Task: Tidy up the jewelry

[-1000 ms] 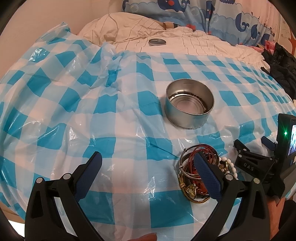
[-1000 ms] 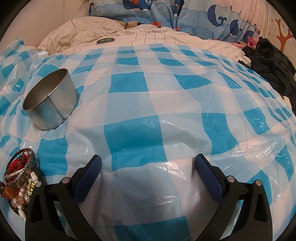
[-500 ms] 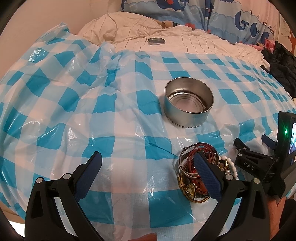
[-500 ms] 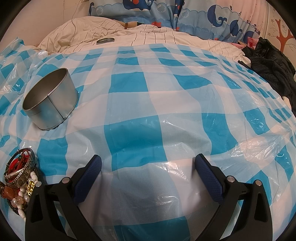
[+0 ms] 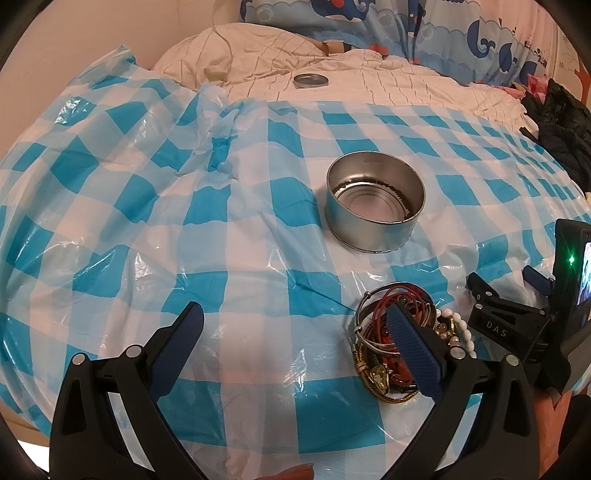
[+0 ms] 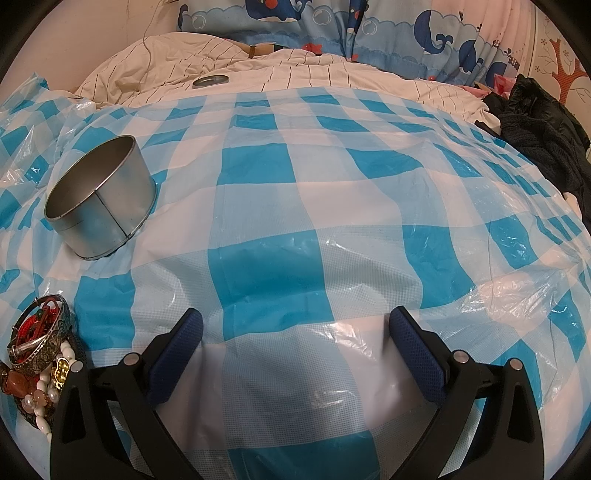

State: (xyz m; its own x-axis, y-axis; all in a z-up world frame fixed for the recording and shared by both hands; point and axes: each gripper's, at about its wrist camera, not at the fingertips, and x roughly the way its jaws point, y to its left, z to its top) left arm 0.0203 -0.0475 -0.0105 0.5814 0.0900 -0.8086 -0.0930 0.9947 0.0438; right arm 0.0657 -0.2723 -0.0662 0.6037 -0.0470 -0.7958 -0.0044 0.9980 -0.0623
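A tangled heap of jewelry point(image 5: 399, 347), made up of red cord bracelets, silver bangles, a gold chain and white and amber beads, lies on a blue-and-white checked plastic sheet point(image 5: 236, 258) spread over a bed. The left gripper point(image 5: 295, 339) hangs over the sheet with its jaws spread wide and nothing between them; its right blue-padded finger crosses in front of the heap in the left wrist view. Beyond the heap, further from the camera, stands an open round silver metal tin point(image 5: 375, 206), upright and apart from the jewelry, with a dark beaded strand around its inner floor. A round silver lid point(image 5: 311, 80) rests at the far side on a cream striped quilt point(image 5: 369, 77), before a blue whale-print cushion point(image 6: 332, 22). The right gripper point(image 6: 295, 343) is likewise released and empty over bare sheet, with the jewelry at its near left and the tin at its far left. Dark clothing point(image 6: 543, 140) is piled at the far right.
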